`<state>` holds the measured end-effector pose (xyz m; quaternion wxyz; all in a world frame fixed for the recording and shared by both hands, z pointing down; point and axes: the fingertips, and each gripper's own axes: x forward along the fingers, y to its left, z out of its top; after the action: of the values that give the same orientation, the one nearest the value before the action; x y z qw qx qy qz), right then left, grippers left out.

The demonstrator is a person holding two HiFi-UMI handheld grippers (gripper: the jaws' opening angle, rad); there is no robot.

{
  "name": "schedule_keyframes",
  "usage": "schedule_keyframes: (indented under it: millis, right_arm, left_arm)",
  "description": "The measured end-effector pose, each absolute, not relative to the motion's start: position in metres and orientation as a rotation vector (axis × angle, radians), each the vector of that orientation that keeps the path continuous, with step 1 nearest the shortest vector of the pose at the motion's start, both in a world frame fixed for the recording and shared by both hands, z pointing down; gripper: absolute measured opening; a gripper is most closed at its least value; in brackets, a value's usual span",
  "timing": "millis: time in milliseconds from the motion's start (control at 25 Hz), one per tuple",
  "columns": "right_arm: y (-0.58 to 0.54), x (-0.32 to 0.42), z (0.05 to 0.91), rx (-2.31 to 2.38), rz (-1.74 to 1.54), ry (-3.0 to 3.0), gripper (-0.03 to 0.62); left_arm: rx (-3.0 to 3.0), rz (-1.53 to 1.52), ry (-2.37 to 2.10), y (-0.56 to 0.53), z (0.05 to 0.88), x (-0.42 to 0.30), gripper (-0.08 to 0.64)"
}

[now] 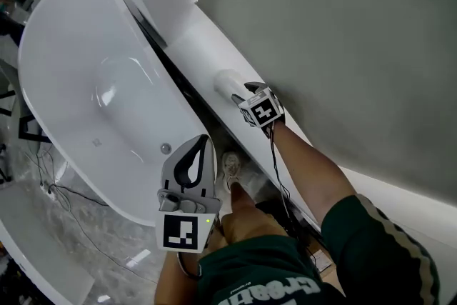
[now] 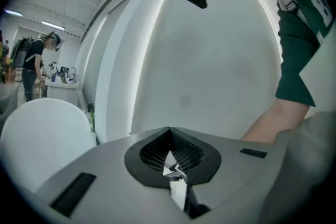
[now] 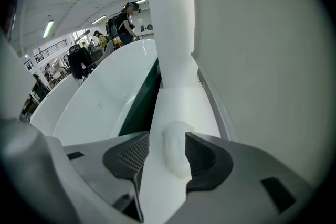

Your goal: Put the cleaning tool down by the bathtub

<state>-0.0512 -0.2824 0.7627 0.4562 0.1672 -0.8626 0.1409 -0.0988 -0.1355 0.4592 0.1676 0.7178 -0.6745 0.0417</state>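
The white cleaning tool (image 3: 176, 150) appears to rest on the white ledge (image 1: 191, 46) just right of the bathtub (image 1: 71, 68). It sits between the right gripper's (image 3: 161, 150) parted jaws, touching only the right-hand pad. The clean finish is probably to draw that gripper straight back without nudging the tool. The left gripper (image 1: 202, 146) is held near the body, jaws together and empty.

The white ledge (image 1: 189, 46) is a narrow lane. The grey wall (image 1: 343, 25) shuts in its right side, a dark gap (image 1: 175, 78) parts it from the bathtub (image 1: 78, 75), and a white column (image 3: 165, 18) blocks the far end. The cleaning tool (image 3: 176, 152) lies between the right gripper (image 3: 160, 157)'s spread jaws (bare ledge shows beside it). The tub's basin is wide open.
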Motion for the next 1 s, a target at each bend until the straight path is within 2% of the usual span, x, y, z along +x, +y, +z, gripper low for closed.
schedule_keyframes:
  millis: [560, 1000]
  right_arm:
    - [-0.257, -0.041, 0.653, 0.532, 0.373, -2.269, 0.220]
    - [-0.254, -0.045, 0.513, 0.705, 0.304, -2.541, 0.219]
  left_arm:
    - [2.194, 0.136, -1.899, -0.126, 0.385, -0.081, 0.003]
    - [2.286, 0.141, -1.898, -0.102, 0.340, -0.084, 0.002]
